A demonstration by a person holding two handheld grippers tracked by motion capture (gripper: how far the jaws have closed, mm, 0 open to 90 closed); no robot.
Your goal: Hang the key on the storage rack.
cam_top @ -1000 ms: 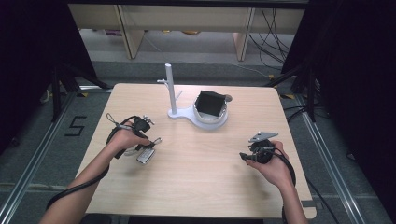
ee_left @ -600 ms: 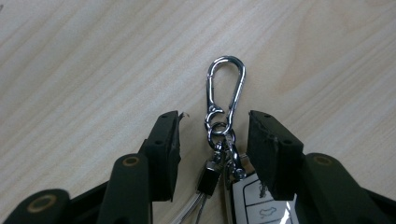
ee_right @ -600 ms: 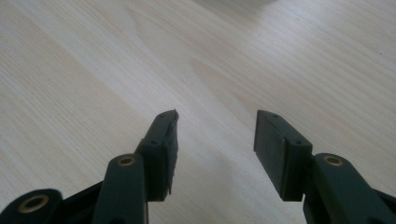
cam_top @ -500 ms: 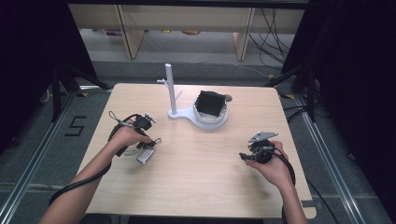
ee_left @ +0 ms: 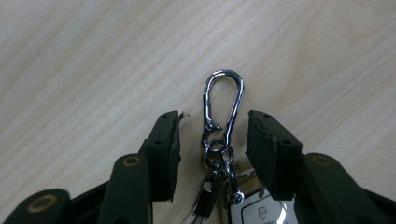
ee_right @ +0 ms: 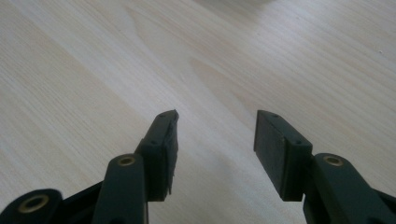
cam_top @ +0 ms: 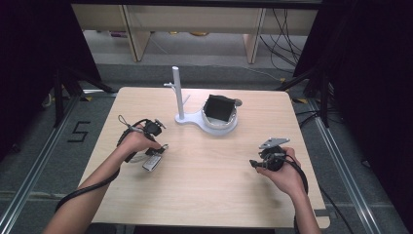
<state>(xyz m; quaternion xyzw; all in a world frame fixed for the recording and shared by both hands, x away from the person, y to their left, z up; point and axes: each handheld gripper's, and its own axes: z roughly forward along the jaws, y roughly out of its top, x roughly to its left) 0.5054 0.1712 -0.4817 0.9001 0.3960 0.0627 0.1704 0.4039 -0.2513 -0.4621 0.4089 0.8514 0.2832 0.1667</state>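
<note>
Left gripper [ee_left: 212, 135] sits low over the pale wooden table [cam_top: 219, 185], jaws spread wide and straddling a silver metal carabiner clip [ee_left: 223, 105] that lies flat on the wood; neither pad touches metal. The clip links through a small ring to a grey car key fob [ee_left: 261, 212], whose top edge shows at the bottom of the left gripper view. In the high view the fob [cam_top: 152, 162] lies on the table's left half, just beside the left hand [cam_top: 134, 142]. Right gripper [ee_right: 215, 140] hovers over bare wood on the right side, well apart from the keys, jaws also wide and holding nothing. A white post stand with a round base [cam_top: 181, 105] carrying a black cube-shaped object [cam_top: 218, 108] stands at the far centre. Judgement: the step in hand is the grasp on the clip. To do it well, keep the clip centred between the 2 pads, lower until the tips nearly skim the wood, then close across the clip's narrow width near the ring end, so it cannot pivot. Risk: a thin flat clip may slide ahead of one closing pad.
</note>
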